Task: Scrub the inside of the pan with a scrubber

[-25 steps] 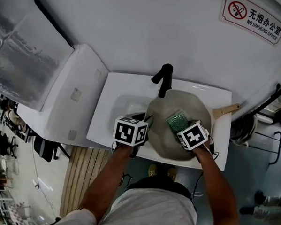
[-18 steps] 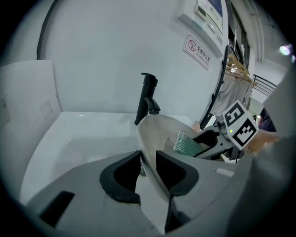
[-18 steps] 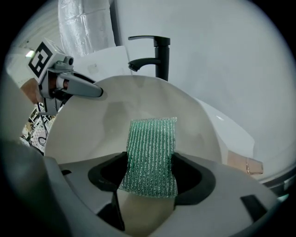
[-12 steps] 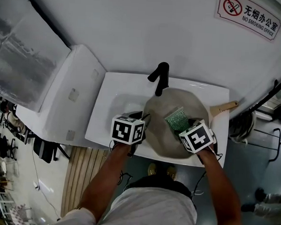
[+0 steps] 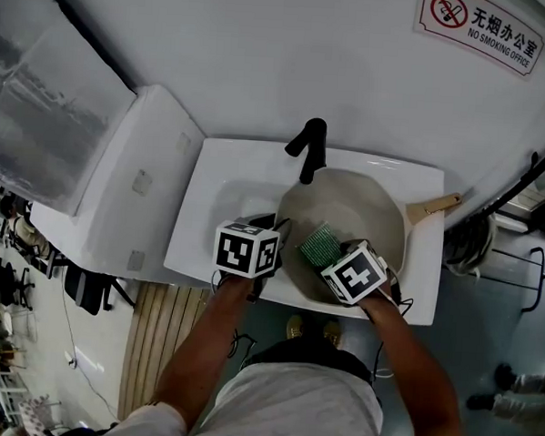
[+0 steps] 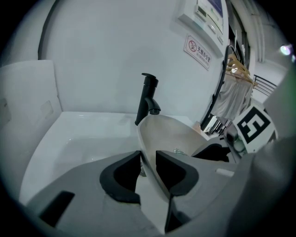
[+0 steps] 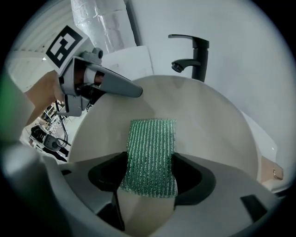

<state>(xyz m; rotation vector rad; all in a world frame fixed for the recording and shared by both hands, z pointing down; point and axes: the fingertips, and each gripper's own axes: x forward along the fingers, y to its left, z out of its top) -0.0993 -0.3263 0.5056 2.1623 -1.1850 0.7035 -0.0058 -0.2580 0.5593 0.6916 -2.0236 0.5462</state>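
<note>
A pale beige pan (image 5: pixel 364 217) stands tilted in the white sink (image 5: pixel 218 205), its wooden handle (image 5: pixel 434 209) pointing right. My left gripper (image 5: pixel 273 235) is shut on the pan's left rim (image 6: pixel 144 148), one jaw inside and one outside the wall. My right gripper (image 7: pixel 150 178) is shut on a green mesh scrubber (image 7: pixel 151 155), which lies against the pan's inner surface (image 7: pixel 203 115) near its front left part. The scrubber (image 5: pixel 318 245) also shows in the head view, just ahead of the right gripper's marker cube.
A black faucet (image 5: pixel 309 149) rises behind the pan, its spout over the pan's far rim. A white slanted panel (image 5: pixel 119 186) stands left of the sink. A no-smoking sign (image 5: pixel 483 32) hangs on the wall. The floor lies below the sink's front edge.
My right gripper has slid the scrubber leftward and toward me across the pan's inside. The left gripper and the pan have stayed in place.
</note>
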